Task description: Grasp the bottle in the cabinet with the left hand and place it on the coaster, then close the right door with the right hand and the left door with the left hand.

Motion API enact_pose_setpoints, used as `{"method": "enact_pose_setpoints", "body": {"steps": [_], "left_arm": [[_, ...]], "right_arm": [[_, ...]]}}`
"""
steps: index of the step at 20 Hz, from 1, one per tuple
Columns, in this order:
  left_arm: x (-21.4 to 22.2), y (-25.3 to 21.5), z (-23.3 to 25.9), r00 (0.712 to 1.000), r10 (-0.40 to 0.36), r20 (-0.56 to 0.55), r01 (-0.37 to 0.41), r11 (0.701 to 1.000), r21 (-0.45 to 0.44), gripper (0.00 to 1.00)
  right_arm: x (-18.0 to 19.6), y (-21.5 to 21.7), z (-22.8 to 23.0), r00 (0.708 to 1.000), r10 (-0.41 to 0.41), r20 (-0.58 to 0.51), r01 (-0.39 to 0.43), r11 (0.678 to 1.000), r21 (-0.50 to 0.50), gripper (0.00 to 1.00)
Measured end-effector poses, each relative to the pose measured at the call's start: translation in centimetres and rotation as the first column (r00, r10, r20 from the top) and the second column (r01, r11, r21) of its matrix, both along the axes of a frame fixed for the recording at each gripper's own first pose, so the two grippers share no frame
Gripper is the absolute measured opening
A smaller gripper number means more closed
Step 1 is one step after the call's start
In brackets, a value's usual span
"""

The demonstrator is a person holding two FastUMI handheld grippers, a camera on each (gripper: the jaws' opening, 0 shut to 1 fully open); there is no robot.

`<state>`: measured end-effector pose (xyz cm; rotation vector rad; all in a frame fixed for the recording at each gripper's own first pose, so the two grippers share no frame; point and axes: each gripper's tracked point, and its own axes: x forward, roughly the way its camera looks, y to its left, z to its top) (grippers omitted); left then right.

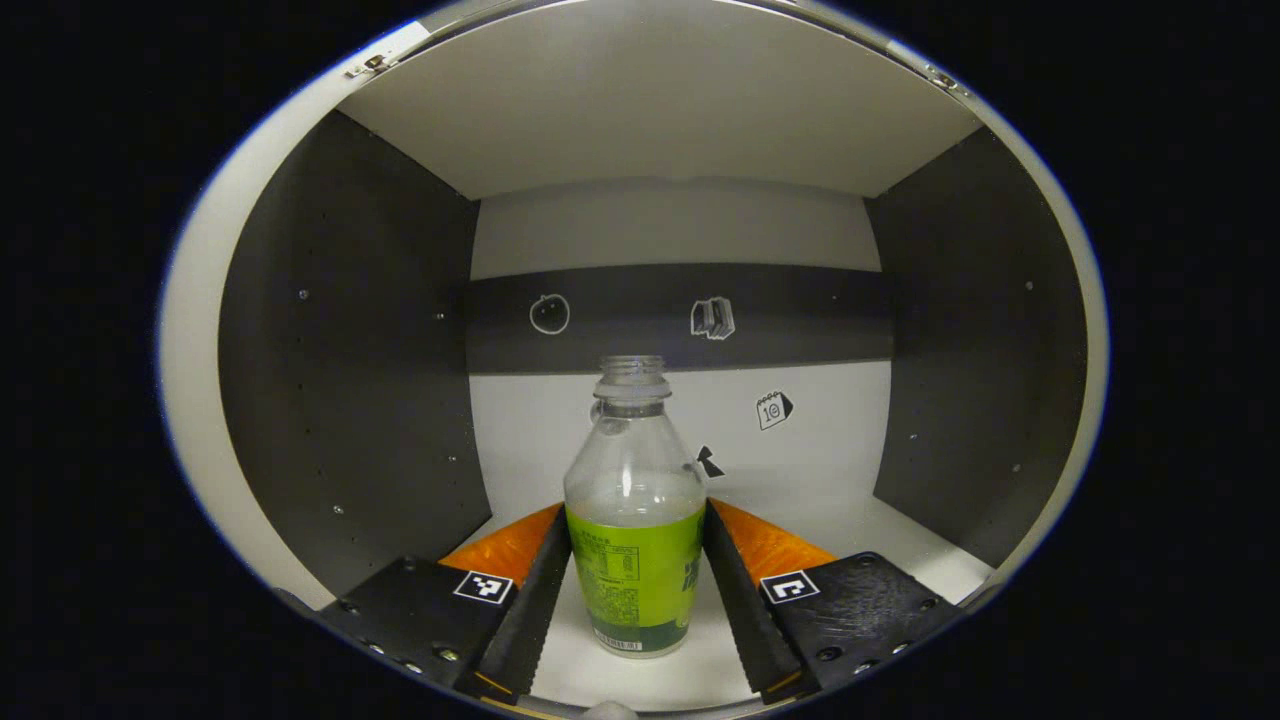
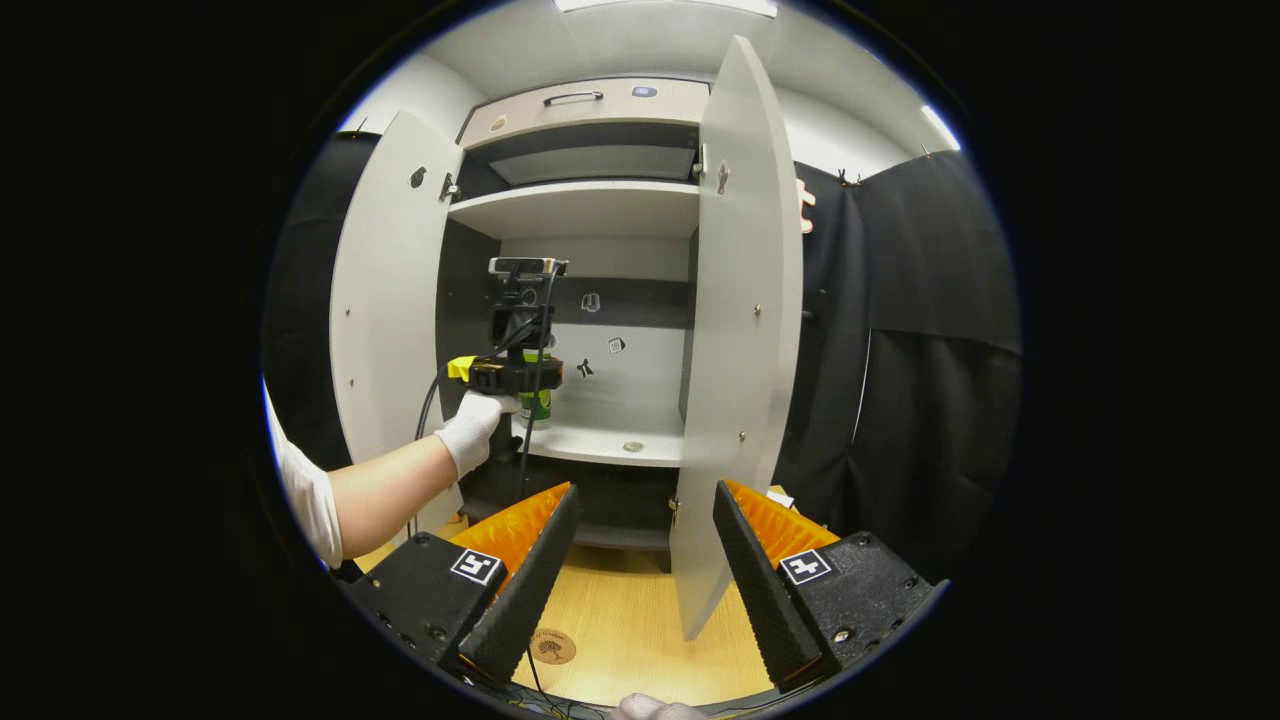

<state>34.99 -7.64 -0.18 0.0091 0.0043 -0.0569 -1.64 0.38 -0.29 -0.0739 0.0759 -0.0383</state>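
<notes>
In the left gripper view, the left gripper (image 1: pixel 637 590) has its fingers on either side of the bottle (image 1: pixel 635 530), which stands upright on the cabinet shelf (image 1: pixel 900 540). The inner faces sit at the label's edges; whether they press or just flank it I cannot tell. The approach looks set low on the body, probably so the grip lands on the wide part rather than the narrow, capless neck. Beyond the bottle are the back wall and its small stickers (image 1: pixel 712 318).

The right gripper (image 2: pixel 640 575) hangs wide open and empty, back from the cabinet, likely waiting its turn at the right door (image 2: pixel 740 330). Near its fingers, on the wooden table (image 2: pixel 640 620), lies the coaster (image 2: pixel 552 647), the bottle's destination. Farther off, this view gives what the other cannot: a gloved hand (image 2: pixel 472 425) holding the left gripper inside the cabinet, the left door (image 2: pixel 385 290) and right door both swung open, and a drawer (image 2: pixel 585 100) above.
</notes>
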Motion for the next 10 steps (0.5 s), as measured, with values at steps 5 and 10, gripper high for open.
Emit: {"method": "enact_pose_setpoints", "body": {"steps": [5, 10], "left_arm": [[-8.1, -0.3, 3.5, 0.992, -0.092, 0.086, 0.093, 0.996, -0.009, 0.74], [-15.8, -0.4, 2.8, 0.98, -0.17, 0.104, 0.174, 0.984, -0.029, 0.74]], "right_arm": [[-1.4, -0.4, 0.1, 1.0, 0.019, 0.007, -0.019, 1.0, 0.016, 0.83], [-2.3, -1.3, -0.6, 1.0, 0.022, 0.003, -0.022, 1.0, -0.001, 0.83]]}}
